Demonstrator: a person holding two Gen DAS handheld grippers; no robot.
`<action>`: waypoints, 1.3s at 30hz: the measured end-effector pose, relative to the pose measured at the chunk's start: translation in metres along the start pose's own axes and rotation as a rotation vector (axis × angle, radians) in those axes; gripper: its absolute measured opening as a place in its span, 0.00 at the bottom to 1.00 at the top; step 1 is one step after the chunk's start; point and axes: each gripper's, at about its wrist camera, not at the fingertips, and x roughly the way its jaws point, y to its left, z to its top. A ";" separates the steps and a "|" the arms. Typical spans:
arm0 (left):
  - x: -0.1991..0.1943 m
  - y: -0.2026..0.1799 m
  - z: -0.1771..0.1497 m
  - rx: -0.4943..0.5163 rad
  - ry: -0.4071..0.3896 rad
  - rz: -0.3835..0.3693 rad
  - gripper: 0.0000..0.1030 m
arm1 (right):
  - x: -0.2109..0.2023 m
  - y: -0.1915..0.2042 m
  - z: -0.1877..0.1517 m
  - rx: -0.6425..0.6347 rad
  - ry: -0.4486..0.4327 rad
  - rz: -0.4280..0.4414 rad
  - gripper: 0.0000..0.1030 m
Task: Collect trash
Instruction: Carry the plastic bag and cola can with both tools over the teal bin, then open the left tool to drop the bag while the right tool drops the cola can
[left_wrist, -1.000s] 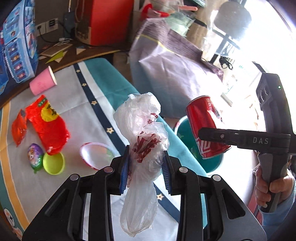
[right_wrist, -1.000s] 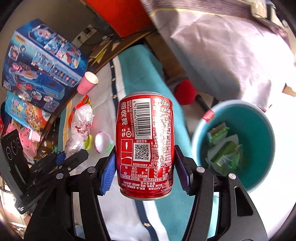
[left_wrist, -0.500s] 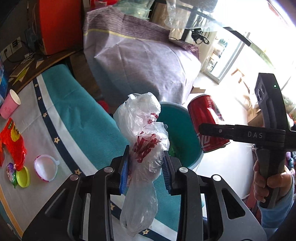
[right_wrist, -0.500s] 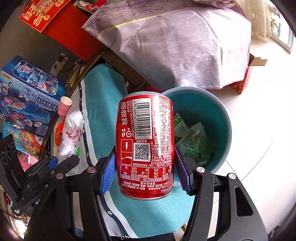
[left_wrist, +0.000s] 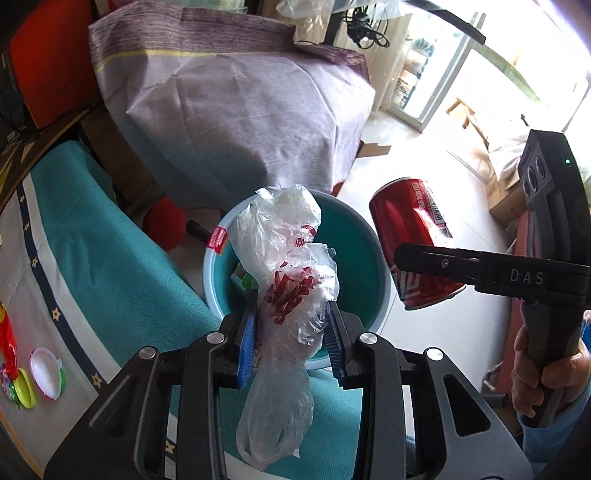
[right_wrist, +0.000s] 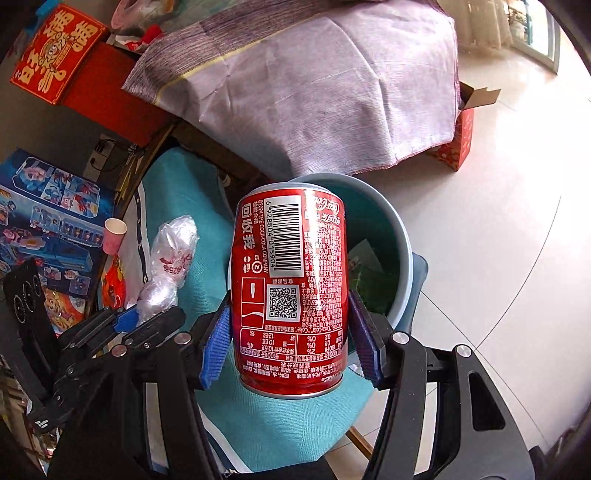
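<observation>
My left gripper (left_wrist: 291, 343) is shut on a crumpled clear plastic bag (left_wrist: 284, 266) with red print and holds it above the near rim of a teal bin (left_wrist: 364, 254) on the floor. My right gripper (right_wrist: 291, 343) is shut on a red cola can (right_wrist: 290, 291), upright, just over the bin (right_wrist: 400, 236), which holds green wrappers. The can (left_wrist: 413, 243) shows at the bin's right edge in the left wrist view. The bag (right_wrist: 170, 266) and left gripper (right_wrist: 144, 317) show at the left in the right wrist view.
A teal and white tablecloth (left_wrist: 92, 258) covers the table edge beside the bin. A red wrapper (left_wrist: 5, 343), a white lid (left_wrist: 46, 373) and a pink paper cup (right_wrist: 114, 236) lie on it. A purple-draped box (left_wrist: 236, 107) stands behind the bin. White tiled floor (right_wrist: 498, 221) lies to the right.
Both grippers moved off the table toward the bin. The bag and the can now hang over the bin's rim, and the table items have slid to the left edge of view.
</observation>
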 end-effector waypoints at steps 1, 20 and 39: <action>0.005 -0.002 0.002 0.005 0.009 -0.002 0.33 | 0.000 -0.002 0.000 0.004 0.001 0.000 0.54; 0.016 0.016 0.003 -0.055 0.031 0.005 0.89 | 0.026 0.001 0.013 0.010 0.052 -0.020 0.55; 0.010 0.046 -0.011 -0.131 0.023 -0.021 0.93 | 0.051 0.015 0.020 0.000 0.084 -0.108 0.81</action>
